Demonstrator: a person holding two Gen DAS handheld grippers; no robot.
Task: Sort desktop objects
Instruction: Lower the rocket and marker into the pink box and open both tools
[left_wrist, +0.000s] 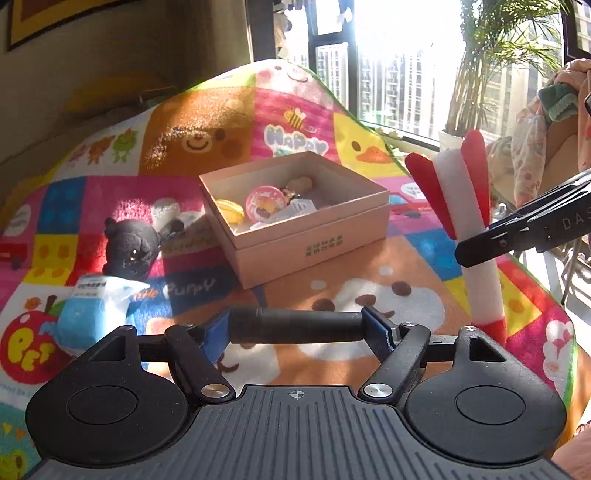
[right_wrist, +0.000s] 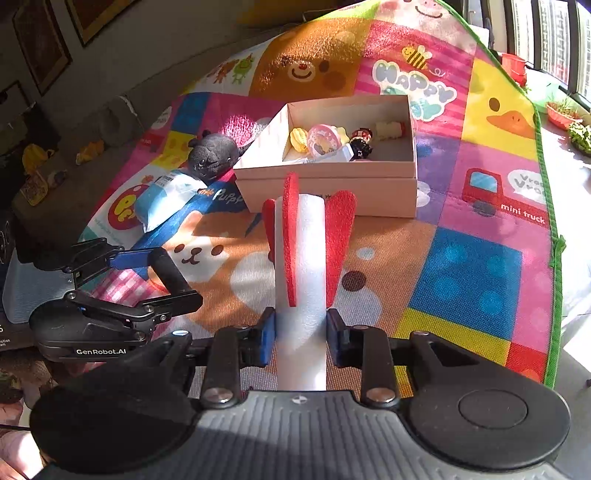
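Note:
My left gripper (left_wrist: 295, 330) is shut on a black cylinder (left_wrist: 295, 325), held lengthwise between its blue pads just above the colourful play mat (left_wrist: 369, 266). The right wrist view shows that grip from the side, with the black cylinder (right_wrist: 168, 271) in the left gripper (right_wrist: 162, 275). My right gripper (right_wrist: 301, 332) is shut on a white foam rocket with red fins (right_wrist: 303, 251), which points away from the camera. In the left wrist view this foam rocket (left_wrist: 461, 184) stands tilted in the right gripper (left_wrist: 480, 247). An open pink box (left_wrist: 314, 247) holds several small toys.
A black plush toy (left_wrist: 129, 247) lies left of the box, with a blue wrapped packet (left_wrist: 88, 314) in front of it. The mat's green edge (right_wrist: 554, 258) runs along the right, by the windows and plants. A person's sleeve (left_wrist: 532, 155) shows at far right.

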